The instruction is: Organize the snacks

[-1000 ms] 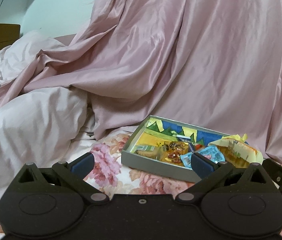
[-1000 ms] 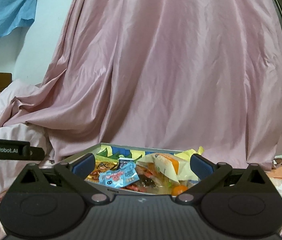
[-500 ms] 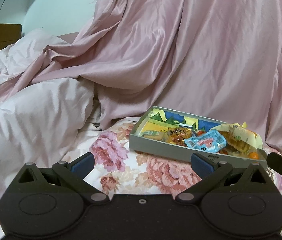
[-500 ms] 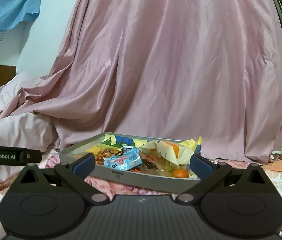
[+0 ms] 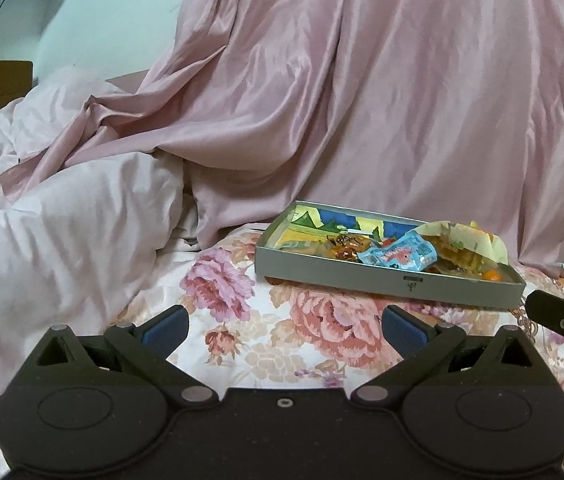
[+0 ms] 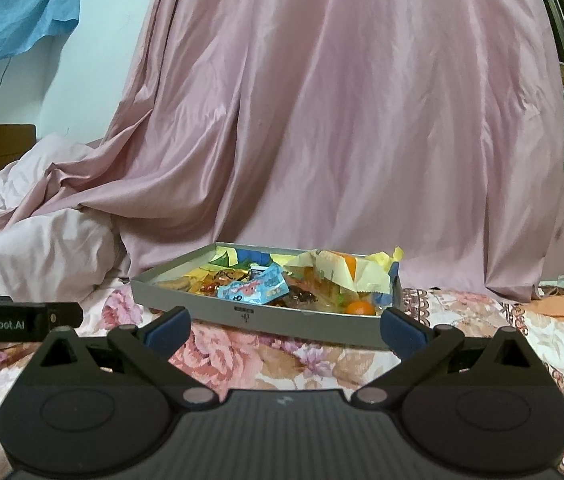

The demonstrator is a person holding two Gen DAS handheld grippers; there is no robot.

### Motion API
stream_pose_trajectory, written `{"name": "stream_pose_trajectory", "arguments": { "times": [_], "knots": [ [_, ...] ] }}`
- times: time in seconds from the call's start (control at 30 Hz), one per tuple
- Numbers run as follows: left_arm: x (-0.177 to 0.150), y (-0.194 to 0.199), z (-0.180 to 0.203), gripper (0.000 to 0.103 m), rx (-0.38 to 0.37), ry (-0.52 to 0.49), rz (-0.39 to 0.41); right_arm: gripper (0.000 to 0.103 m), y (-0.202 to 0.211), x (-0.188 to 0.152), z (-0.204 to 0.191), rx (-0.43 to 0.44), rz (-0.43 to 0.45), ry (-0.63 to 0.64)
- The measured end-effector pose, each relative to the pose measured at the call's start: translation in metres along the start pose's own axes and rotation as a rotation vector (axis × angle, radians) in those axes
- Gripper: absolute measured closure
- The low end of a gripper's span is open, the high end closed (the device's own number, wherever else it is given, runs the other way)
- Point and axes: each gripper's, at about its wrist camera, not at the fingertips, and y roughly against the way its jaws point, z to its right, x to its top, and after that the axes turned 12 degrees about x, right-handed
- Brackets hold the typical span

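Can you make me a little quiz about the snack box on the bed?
1. True or false: the left tongs hold a snack.
2. Which snack lies nearest the grey box's front right corner? A) small orange fruit B) blue packet C) banana
3. Fill in: the box rests on a ____ bedsheet.

Key: 1 false, both tongs are open and empty; 2 A; 3 flowered.

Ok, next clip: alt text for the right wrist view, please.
A shallow grey tray of mixed snacks, including a light blue packet and a small orange fruit, sits on a floral bedspread. The right gripper is open and empty before it; pink fabric drapes behind.
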Motion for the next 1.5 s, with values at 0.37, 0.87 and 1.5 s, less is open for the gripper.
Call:
{"name": "stream_pose_trajectory", "arguments": {
  "times": [0.37, 0.87, 1.5],
  "knots": [
    [-0.011, 0.013, -0.007, 0.001, -0.013, -0.021, -0.016, 0.0, 0.014, -0.009, -0.004, -0.01, -0.012, -0.021],
    [-0.03, 0.031, -0.014, 0.001, -0.007, -0.065, -0.063, 0.0, 0.028, -0.021, -0.014, -0.003, -0.053, -0.028],
    [-0.041, 0.032, -0.009, 0.001, -0.012, -0.121, -0.126, 0.0, 0.035, -0.035, -0.019, 0.003, -0.133, -0.052]
  ]
}}
